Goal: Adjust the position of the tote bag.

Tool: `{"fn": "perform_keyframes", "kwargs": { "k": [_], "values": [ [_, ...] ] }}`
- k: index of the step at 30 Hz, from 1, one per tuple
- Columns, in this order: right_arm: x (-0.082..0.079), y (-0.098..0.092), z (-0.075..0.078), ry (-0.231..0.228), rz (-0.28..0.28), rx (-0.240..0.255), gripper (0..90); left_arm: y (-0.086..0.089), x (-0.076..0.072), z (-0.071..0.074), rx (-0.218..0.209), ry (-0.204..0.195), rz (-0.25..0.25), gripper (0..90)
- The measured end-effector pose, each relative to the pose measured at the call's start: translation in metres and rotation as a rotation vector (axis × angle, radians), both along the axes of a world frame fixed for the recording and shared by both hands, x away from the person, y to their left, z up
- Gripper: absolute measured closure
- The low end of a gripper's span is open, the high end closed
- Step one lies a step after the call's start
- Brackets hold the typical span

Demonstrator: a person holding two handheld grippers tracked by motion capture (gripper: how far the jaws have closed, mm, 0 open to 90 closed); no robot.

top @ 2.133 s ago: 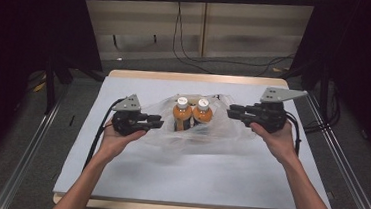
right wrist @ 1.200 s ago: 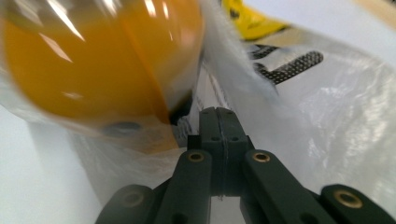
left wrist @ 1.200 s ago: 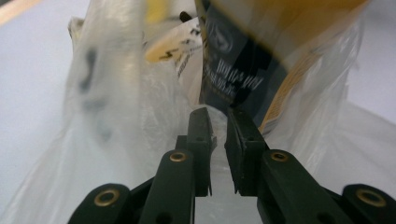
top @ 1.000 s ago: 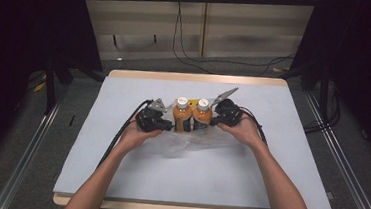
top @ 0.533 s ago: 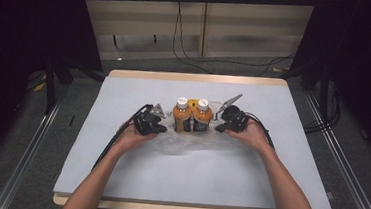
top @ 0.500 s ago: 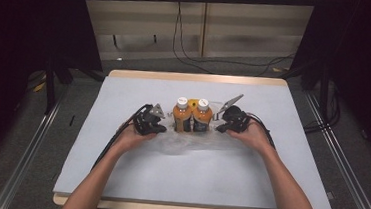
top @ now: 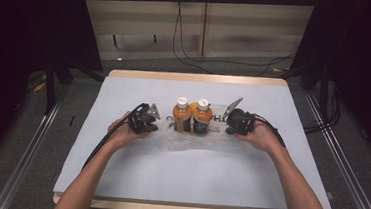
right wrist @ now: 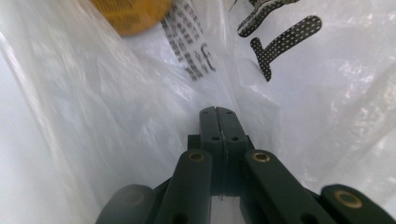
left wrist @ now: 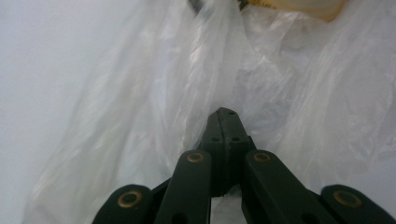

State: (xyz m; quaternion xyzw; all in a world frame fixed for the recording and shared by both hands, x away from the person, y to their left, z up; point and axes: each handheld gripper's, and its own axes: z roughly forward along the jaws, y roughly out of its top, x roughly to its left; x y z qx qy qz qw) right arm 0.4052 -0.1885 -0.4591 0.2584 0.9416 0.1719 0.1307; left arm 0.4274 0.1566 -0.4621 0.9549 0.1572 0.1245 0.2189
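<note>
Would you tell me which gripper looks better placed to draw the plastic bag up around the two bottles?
Probably the right gripper: it sits against the bottles, shut on the plastic bag. The left gripper grips bag too, but farther away.

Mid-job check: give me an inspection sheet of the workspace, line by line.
Surface: white table, bare in front of the hands.
Job's things: two orange bottles with white caps stand side by side, upright, at the clear plastic bag.
Clutter: nothing seen.
Grippers: left gripper and right gripper each have jaws shut, tips against bag film; whether film is pinched cannot be told.
Cables: a black cable trails from the left gripper.
Surroundings: dark curtains, floor cables behind the table.
</note>
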Motion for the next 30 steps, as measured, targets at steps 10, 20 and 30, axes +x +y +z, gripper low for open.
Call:
{"fn": "perform_keyframes", "kwargs": {
  "k": [10, 20, 30],
  "values": [
    [-0.003, -0.024, 0.000, -0.022, -0.040, -0.095, 90.0, -0.003, 0.003, 0.001, 0.030, -0.010, 0.012, 90.0],
    [-0.009, -0.049, 0.001, -0.020, -0.068, -0.153, 90.0, -0.001, 0.009, 0.003, 0.065, 0.009, 0.001, 90.0],
    [-0.016, -0.082, 0.002, 0.004, -0.124, -0.127, 90.0, 0.006, 0.017, 0.003, 0.033, 0.033, -0.006, 90.0]
  ]
}}
